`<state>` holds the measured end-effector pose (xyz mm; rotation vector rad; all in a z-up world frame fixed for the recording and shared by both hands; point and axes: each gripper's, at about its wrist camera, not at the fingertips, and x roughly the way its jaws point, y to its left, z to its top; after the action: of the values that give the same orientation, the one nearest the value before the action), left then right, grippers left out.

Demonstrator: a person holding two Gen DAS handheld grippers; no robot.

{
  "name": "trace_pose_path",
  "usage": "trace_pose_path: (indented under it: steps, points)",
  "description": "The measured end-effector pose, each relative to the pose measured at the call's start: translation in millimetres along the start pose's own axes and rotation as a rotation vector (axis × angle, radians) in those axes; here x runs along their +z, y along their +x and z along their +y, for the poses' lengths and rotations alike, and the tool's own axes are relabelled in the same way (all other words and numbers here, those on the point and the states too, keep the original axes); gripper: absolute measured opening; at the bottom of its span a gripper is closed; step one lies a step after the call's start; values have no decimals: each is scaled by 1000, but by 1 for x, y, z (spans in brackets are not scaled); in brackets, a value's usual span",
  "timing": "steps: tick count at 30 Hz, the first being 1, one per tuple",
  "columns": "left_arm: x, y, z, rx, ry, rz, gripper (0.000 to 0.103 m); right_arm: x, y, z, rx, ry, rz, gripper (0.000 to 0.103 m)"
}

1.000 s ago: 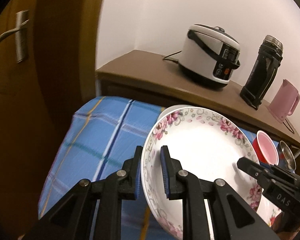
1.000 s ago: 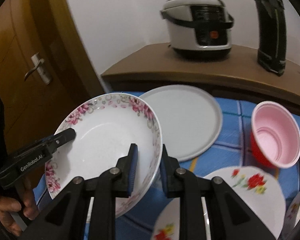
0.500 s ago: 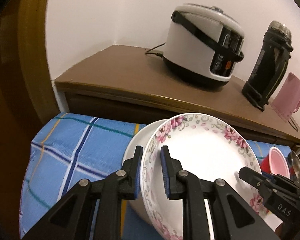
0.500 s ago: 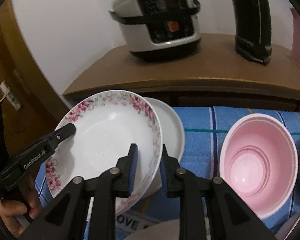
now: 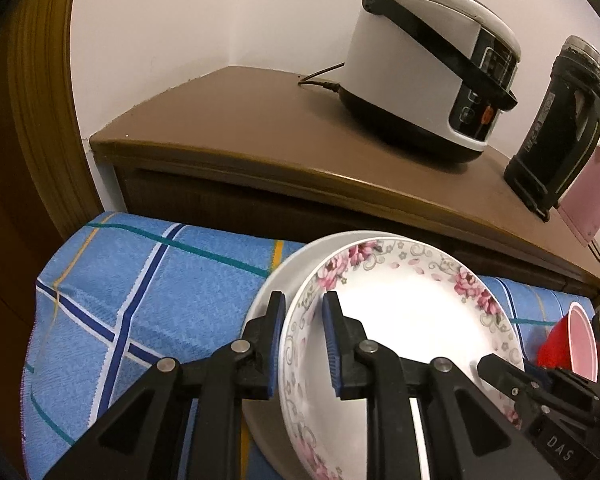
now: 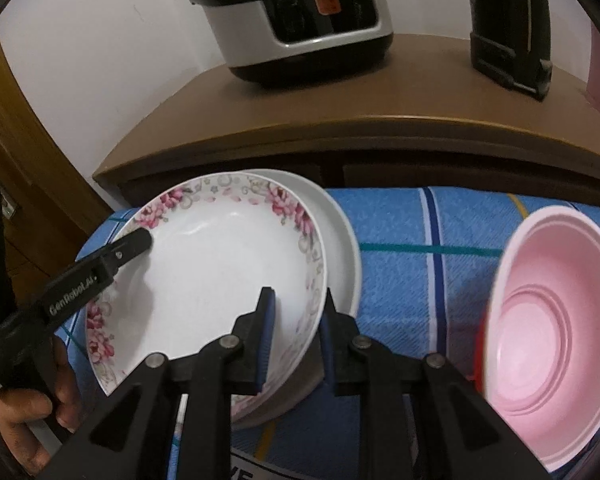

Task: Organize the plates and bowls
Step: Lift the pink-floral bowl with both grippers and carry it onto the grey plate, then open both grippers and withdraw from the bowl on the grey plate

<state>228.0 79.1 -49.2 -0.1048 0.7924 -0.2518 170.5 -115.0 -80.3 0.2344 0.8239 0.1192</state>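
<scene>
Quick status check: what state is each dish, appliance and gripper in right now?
Floral-rimmed white plate: gripped on both sides, over the plain plate.
Plain white plate: flat on the blue checked cloth.
Pink plastic bowl: tilted on its side, empty.
White rice cooker: lid closed.
Left gripper: shut on the rim.
Right gripper: shut on the rim.

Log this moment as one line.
left gripper: shut on floral plate | right gripper: same rim | plate: over white plate
</scene>
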Motion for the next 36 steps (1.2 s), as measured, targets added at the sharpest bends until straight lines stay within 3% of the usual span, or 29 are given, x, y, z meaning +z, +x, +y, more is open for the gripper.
trace_pose_path:
  steps: [7,11,12,14,16,18,26,36]
  points:
    - [-4,2,-2,56,44,-26,25,-3,1,9,-22,-46,-22,25]
    - [-5,-13,-8,105,105,-103,25,-3,-2,13,-8,-59,-29,52]
    - [-6,-18,-8,111,99,-123,25,-2,-8,14,-4,-61,-53,54]
    - [-7,-24,-5,123,85,-147,32,-2,-22,17,-12,-72,-96,57]
    - [-11,-31,-5,130,77,-166,52,-1,-36,18,-20,-68,-128,69]
    - [-16,-39,-5,148,69,-181,58,-2,-52,17,-16,-51,-166,81]
    - [-41,-67,-28,239,97,-198,58,-30,-113,5,6,7,-300,81]
    - [-75,-109,-48,235,63,-187,58,-60,-146,-9,8,23,-346,81]
